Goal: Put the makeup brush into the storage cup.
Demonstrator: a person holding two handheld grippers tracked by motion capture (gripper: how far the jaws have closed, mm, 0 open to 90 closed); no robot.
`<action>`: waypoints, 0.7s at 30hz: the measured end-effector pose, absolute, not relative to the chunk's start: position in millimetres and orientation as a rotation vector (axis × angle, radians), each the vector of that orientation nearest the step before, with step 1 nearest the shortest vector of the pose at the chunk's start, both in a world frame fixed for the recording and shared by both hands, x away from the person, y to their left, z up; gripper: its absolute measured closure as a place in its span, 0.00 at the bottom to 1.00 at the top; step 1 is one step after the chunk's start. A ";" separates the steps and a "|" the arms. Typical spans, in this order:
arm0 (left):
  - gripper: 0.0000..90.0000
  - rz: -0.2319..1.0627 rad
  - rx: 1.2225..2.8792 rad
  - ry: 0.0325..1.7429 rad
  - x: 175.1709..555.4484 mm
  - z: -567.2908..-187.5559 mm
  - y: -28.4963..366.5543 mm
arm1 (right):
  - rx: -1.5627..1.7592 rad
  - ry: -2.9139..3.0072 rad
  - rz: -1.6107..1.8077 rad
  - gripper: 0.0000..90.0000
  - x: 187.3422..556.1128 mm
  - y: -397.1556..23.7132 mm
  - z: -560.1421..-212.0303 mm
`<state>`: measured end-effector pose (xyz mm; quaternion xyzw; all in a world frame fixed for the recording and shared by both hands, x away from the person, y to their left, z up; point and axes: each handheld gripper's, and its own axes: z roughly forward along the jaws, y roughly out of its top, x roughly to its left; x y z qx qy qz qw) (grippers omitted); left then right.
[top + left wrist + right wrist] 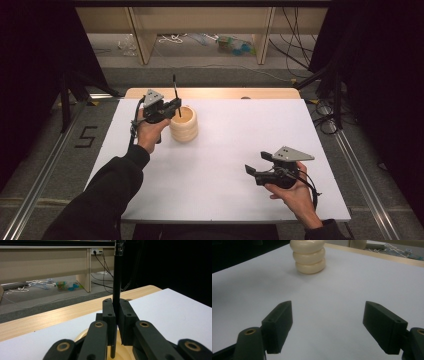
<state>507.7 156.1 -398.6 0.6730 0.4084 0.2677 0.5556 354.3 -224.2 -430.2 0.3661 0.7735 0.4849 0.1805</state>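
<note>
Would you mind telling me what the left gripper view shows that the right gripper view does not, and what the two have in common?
Left gripper view alone: the left gripper shut on a thin black stick held upright, its lower end over the cream holder's opening, plus cables on the floor beyond.

Right gripper view alone: the right gripper open with nothing between its jaws, and the outer wall of the cream holder, three stacked rings.

Both: the white table, its wooden edge and the holder.

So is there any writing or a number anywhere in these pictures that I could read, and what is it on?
"5": a dark figure marked on the grey floor left of the table, seen from the high view.
Colourful packets on the floor beyond the table: any print is too small and blurred to read.
Nothing is written on the cream holder, the black pen or the grippers.
</note>
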 end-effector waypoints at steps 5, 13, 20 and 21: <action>0.94 0.631 1.599 0.971 510.0 -401.7 154.5 | 1.035 2.185 1.367 0.28 354.5 -224.5 -430.1; 0.94 0.621 1.622 0.977 512.8 -407.3 150.9 | 1.032 2.188 1.369 0.28 354.4 -224.3 -430.0; 0.94 0.619 1.652 0.969 513.8 -411.0 148.1 | 1.033 2.186 1.373 0.28 354.3 -224.2 -429.9; 0.94 0.615 1.651 0.971 514.0 -411.4 147.7 | 1.033 2.186 1.373 0.28 354.3 -224.2 -429.9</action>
